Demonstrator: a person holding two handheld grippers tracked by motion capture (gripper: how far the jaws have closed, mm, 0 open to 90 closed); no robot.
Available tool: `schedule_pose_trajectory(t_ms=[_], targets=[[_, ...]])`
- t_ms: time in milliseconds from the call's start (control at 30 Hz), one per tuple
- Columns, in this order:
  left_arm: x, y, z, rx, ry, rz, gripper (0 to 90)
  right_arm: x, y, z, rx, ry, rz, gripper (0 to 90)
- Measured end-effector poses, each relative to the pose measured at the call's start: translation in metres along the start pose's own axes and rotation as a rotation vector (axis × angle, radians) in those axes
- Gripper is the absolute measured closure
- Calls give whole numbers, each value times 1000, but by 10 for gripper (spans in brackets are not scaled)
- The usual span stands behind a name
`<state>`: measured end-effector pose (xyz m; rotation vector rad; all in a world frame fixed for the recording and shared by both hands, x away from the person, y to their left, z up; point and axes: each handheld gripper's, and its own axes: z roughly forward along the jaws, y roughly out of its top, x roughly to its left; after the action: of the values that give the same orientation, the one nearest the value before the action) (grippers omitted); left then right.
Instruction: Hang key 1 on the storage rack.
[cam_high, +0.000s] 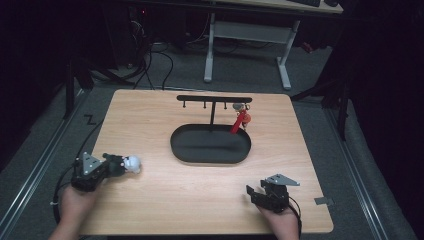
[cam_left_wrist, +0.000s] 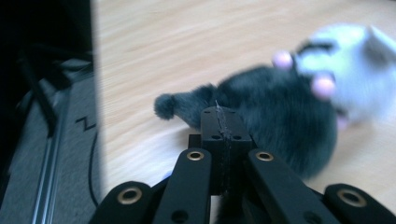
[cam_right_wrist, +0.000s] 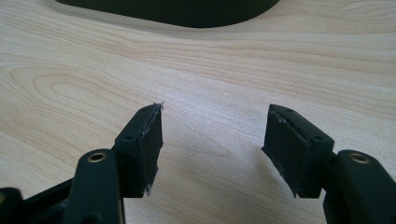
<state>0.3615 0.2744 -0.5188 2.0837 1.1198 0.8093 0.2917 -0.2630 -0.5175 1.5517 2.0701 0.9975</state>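
A small plush toy (cam_high: 132, 163) with a dark grey body and a white head lies at the table's front left. In the left gripper view the toy (cam_left_wrist: 280, 121) is blurred, just past my left gripper (cam_left_wrist: 223, 123). The jaws of the left gripper (cam_high: 122, 164) are pressed together and pinch a thin bit of the toy's dark fur. My right gripper (cam_high: 255, 192) rests near the front right edge. Its jaws (cam_right_wrist: 212, 135) stand open over bare wood with nothing between them. A black oval tray (cam_high: 210, 145) carries a hook rack (cam_high: 214, 98), and a red key fob (cam_high: 241, 119) hangs from its right end.
The table's left edge (cam_left_wrist: 95, 93) runs close beside the left gripper, with grey floor and cables below. A small grey tag (cam_high: 324, 201) lies at the table's front right corner. A white-legged desk (cam_high: 245, 30) stands beyond the table. The tray's rim (cam_right_wrist: 187, 16) is ahead of the right gripper.
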Motion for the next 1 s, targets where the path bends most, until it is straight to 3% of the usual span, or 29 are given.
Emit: schedule_pose_trajectory(t_ms=[100,200,267,333,367,400,467,533,567,600,633,667,700,733,767,833,867,900,967,1000], targets=[[-25,6,1,12,-107,67,898,-2,0,0,3,2,7,376],[-58,11,-4,6,-220,167,898,-4,0,0,0,6,14,378],[-79,17,-14,-38,-238,238,898,-4,0,-1,-2,6,18,378],[-86,23,-22,-90,-222,240,898,-5,1,-2,-6,7,16,379],[-85,26,-25,-121,-196,222,898,-5,1,-2,-10,9,19,379],[-80,29,-24,-141,-166,180,898,-4,2,-3,-12,10,27,379],[-68,29,-19,-142,-102,116,898,-3,2,-5,-22,14,22,379],[-53,26,-7,-98,-66,43,898,-2,2,-6,-21,19,16,379],[-48,24,0,-61,-54,26,898,-3,2,-6,-20,20,9,379],[-43,21,8,-22,-55,4,898,-3,1,-6,-21,22,0,379],[-42,19,14,22,-85,-7,899,-4,0,-6,-19,29,8,380],[-42,19,14,22,-85,-7,899,-4,0,-6,-14,31,14,380],[-47,18,17,44,-98,16,899,-5,0,-5,-14,32,20,380],[-65,17,16,56,-141,89,900,-6,0,-5,-13,32,18,380],[-78,18,13,52,-174,130,900,-6,0,-4,-13,31,28,380],[-107,22,5,36,-279,174,900,-8,0,-4,-10,33,31,380],[-124,25,0,15,-319,218,900,-8,0,-4,-11,35,30,381],[-138,28,-5,-14,-329,268,900,-8,0,-4,-10,35,33,380],[-148,36,-11,-69,-353,253,900,-8,0,-3,-11,33,32,380],[-148,36,-11,-69,-353,253,900,-8,1,-4,-12,33,31,380]])
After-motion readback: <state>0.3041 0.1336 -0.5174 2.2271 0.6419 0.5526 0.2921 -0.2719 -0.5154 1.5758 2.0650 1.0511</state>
